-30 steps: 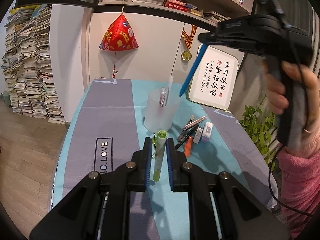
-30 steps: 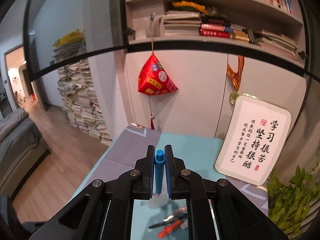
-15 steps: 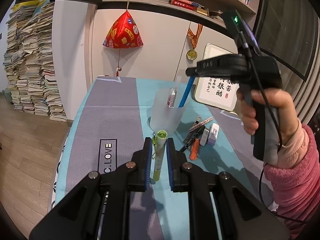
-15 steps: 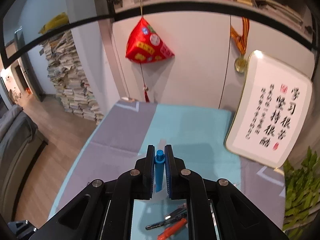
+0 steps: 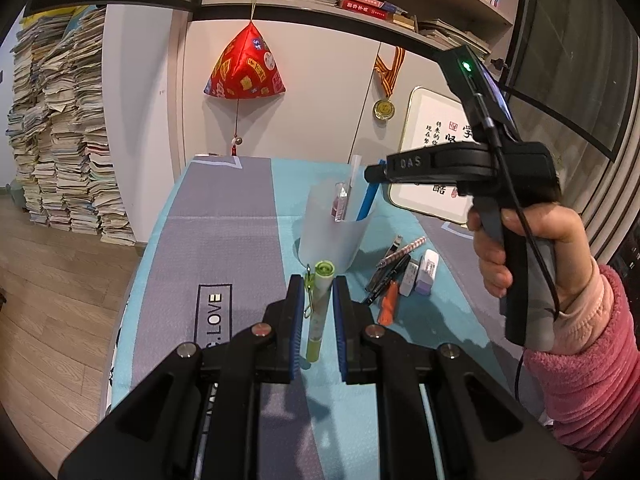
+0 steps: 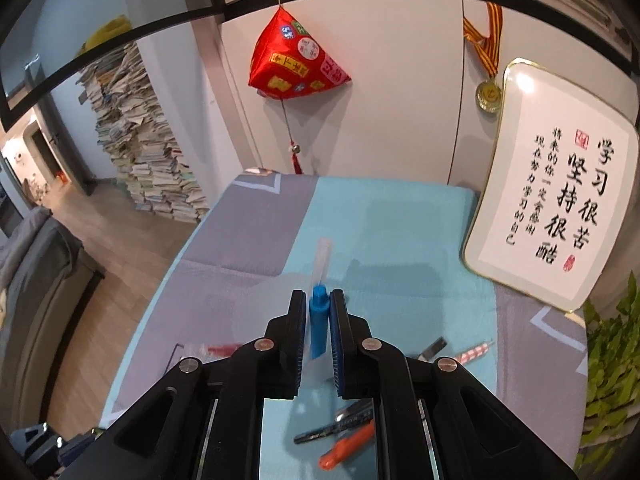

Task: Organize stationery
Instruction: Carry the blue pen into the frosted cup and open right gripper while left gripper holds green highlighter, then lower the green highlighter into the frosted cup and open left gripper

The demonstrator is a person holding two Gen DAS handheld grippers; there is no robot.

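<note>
Left view first: left hand-held gripper (image 5: 316, 304) pinches a green pen (image 5: 319, 308), long axis running forward toward the translucent cup (image 5: 334, 240) just ahead. Right view: right hand-held gripper (image 6: 318, 328) clamps a blue pen (image 6: 319, 326), nose-down into that cup below; this hand is nearer.

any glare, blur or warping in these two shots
Left wrist view: fisheye bends the shelf edge and darkens the corners; the green pen looks sharp. Right wrist view: glare whitens the top of the calligraphy plaque, the loose pens low in frame look soft, and the blue pen is clear.
</note>
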